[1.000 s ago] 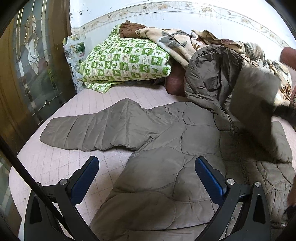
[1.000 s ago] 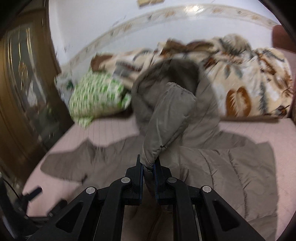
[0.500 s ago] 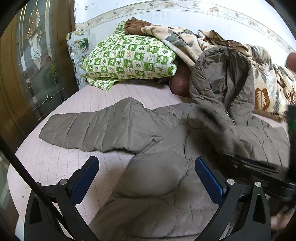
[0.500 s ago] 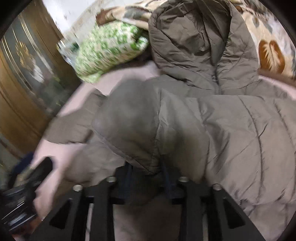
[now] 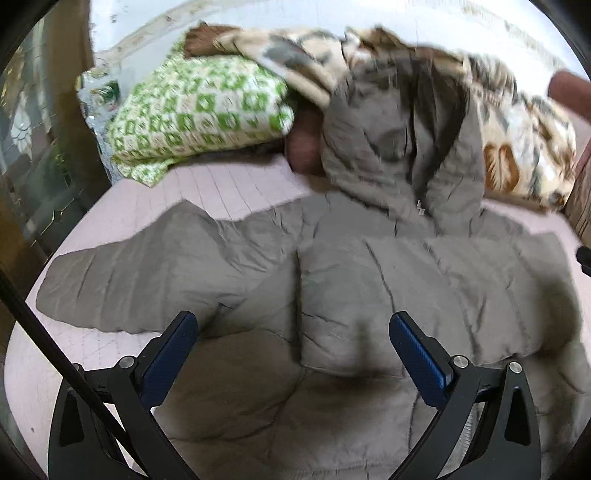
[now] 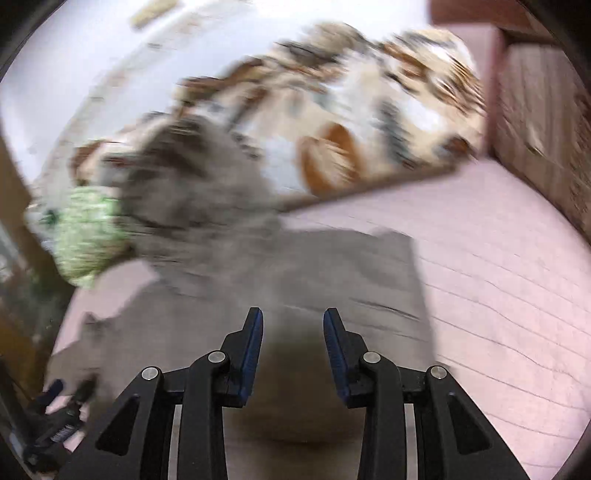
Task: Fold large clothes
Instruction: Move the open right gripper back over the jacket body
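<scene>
Item: grey-brown padded hooded jacket (image 5: 369,280), laid flat on a pink quilted bed cover (image 5: 229,188), front up with the zip running toward the near edge; hood (image 5: 399,140) at the far end, propped against a leaf-patterned blanket (image 5: 517,147). One sleeve (image 5: 122,277) lies stretched out to the left across the cover; the other sleeve (image 5: 340,295) is folded in over the chest, lying across the jacket's front. Left gripper (image 5: 291,343): jaws wide apart, blue pads (image 5: 417,354) showing, nothing between them, poised above the jacket's lower front. Right gripper (image 6: 293,339): jaws partly apart, having just been opening, with no cloth between the pads; the jacket lies below and beyond its tips. The right wrist view is heavily motion-blurred, so fine detail of the jacket there cannot be made out. Also present: green and white checked pillow (image 5: 199,110) at the far left against the white wall (image 5: 295,22); a wooden door with patterned glass (image 5: 33,147) along the left; a brown upholstered headboard or furniture panel (image 6: 543,110) at the far right
</scene>
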`<state>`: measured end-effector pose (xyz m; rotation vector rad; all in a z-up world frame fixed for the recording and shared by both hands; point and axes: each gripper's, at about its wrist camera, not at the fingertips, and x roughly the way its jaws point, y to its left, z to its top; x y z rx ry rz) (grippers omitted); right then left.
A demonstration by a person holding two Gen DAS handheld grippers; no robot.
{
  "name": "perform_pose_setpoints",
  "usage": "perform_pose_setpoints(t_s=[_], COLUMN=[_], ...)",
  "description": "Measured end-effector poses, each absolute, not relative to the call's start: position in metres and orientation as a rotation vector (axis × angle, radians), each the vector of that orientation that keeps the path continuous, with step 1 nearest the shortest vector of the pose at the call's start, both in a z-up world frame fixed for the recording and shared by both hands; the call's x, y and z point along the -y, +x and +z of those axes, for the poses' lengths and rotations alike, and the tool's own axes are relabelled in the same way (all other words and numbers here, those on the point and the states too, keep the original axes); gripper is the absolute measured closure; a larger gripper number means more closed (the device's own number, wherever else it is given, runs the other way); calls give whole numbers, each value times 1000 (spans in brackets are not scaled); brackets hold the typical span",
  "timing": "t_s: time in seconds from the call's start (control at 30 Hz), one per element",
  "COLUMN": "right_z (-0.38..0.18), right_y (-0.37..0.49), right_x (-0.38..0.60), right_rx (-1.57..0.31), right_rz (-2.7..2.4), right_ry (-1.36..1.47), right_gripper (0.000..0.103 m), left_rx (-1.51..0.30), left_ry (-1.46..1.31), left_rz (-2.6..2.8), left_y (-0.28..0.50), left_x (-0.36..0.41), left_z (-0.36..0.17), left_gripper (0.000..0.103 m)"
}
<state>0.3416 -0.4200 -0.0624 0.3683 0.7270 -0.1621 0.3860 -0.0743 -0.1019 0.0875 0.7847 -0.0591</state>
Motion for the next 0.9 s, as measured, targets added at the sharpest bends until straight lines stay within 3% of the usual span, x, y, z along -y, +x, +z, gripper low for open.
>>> perform_pose_setpoints(t_s=[0.3, 0.63, 0.9], right_z=[-128, -75, -53], right_y=[349, 335, 304], right_x=[473, 427, 353], right_rx=[-899, -831, -797], right_rz=[-243, -201, -90], right_ry=[586, 445, 330], right_gripper=[72, 68, 67], left_rx=[-994, -824, -840], left_ry=[70, 13, -8], left_rz=[-84, -99, -84], left_y=[416, 384, 383], left_x=[77, 55, 29], left_z=[-149, -99, -95], left_gripper=[0, 0, 0])
